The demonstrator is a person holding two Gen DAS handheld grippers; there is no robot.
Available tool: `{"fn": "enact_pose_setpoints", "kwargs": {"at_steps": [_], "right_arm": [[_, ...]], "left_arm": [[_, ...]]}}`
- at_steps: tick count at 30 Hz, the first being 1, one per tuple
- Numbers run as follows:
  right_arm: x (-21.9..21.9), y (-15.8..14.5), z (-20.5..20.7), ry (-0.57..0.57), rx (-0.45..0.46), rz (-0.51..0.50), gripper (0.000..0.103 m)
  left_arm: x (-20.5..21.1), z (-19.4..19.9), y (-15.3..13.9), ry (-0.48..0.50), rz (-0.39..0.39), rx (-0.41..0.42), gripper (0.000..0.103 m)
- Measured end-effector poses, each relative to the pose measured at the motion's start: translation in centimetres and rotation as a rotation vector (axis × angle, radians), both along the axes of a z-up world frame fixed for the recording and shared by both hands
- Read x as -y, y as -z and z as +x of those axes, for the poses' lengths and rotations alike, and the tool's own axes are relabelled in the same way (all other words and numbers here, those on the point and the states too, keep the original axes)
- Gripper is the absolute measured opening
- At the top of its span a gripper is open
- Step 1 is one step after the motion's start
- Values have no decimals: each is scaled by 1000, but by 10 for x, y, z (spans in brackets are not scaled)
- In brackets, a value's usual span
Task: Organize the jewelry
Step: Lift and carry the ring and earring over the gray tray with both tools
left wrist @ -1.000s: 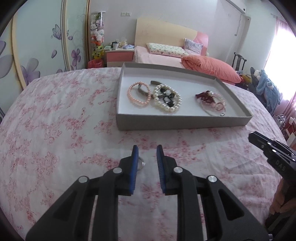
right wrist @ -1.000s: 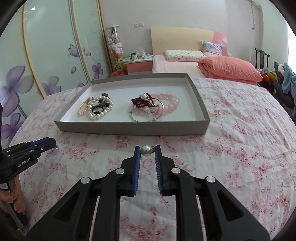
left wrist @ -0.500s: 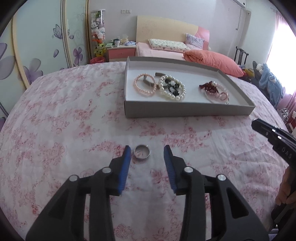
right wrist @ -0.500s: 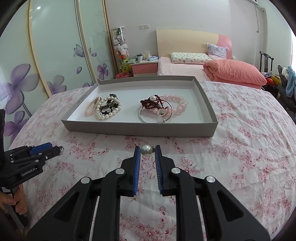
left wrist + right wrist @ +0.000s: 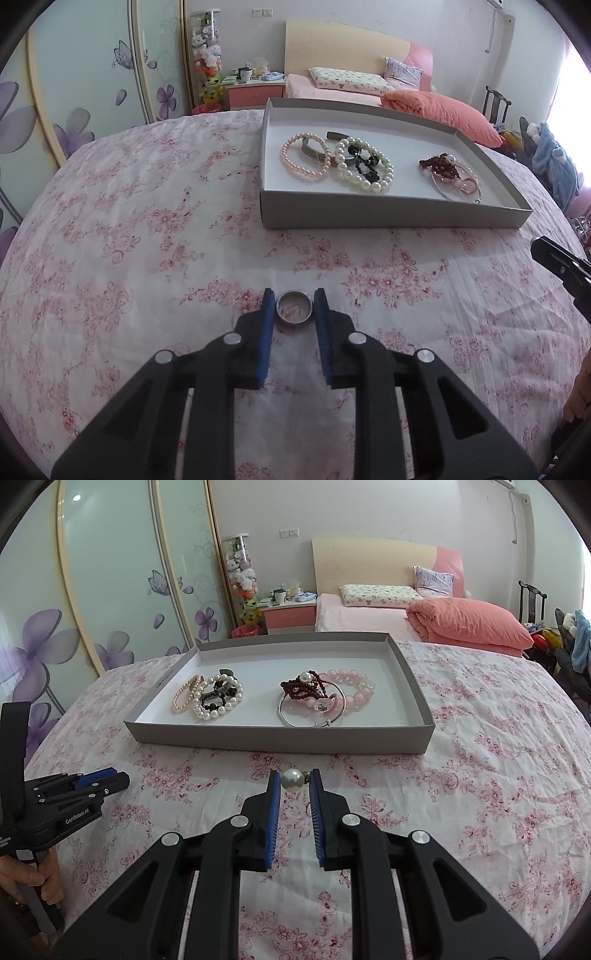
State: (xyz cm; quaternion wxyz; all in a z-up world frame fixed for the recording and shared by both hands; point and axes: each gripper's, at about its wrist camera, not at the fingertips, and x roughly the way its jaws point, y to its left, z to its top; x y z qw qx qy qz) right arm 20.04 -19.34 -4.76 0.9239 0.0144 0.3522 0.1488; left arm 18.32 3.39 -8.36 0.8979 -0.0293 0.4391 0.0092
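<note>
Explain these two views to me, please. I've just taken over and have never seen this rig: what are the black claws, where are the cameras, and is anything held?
There is no robot arm here. A person holds a two-finger gripper in each hand, and a fisheye camera on each gripper looks forward along its blue-padded fingers. That is why black claws fill the bottom of both pictures.

In the left wrist view, the left gripper has its pads close on either side of a silver ring lying flat on the floral bedspread. I cannot tell whether it is actually gripped.

In the right wrist view, the right gripper holds a pearl with a small gold fitting between its tips.

Ahead of both sits a shallow grey tray containing pearl bracelets, a dark red bead string, a pink bead bracelet and a silver bangle.
</note>
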Motion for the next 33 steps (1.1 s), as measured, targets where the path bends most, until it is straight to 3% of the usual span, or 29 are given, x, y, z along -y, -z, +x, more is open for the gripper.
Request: {"fn": "enact_pose_setpoints", "kwargs": {"at_steps": [6, 16, 25, 33], "right_arm": [[-1, -4, -2, -5, 9, 3, 17], [-6, -19, -10, -18, 59, 2, 17], [-9, -58, -21, -5, 231, 22, 17], [-15, -85, -19, 0, 365, 23, 17]], "left_arm": [[0, -6, -8, -5, -20, 21, 22], [15, -20, -48, 19, -23, 155, 22], [38, -33, -91, 29, 25, 353, 22], [50, -23, -103, 40, 33, 415, 22]]}}
